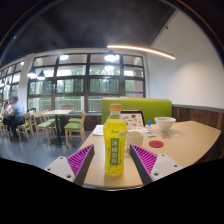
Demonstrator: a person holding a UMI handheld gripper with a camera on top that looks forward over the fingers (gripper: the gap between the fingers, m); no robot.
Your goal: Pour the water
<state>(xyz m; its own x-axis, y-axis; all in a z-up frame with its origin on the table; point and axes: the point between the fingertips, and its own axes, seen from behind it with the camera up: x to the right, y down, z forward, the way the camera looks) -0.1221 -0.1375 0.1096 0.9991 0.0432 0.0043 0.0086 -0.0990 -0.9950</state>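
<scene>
Bottle [115, 147], yellow-labelled clear plastic, orange cap, stands lower centre on pale wooden table [190, 140] between wide-spread gripper [114, 157] fingers, gaps both sides. Likely thin-walled, slick, squashy; grip mid-label. White bowl [165, 124] right of centre.

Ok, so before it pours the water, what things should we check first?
1. Bottle upright on the table: ok.
2. Bottle between the gripper fingers: ok.
3. Both pads pressing on the bottle: cannot tell.
4. Yellow cap off: not ok, it looks on.
5. White bowl upright beyond the fingers, ready for water: ok.
6. Small red thing out of the pouring path: cannot tell.
</scene>
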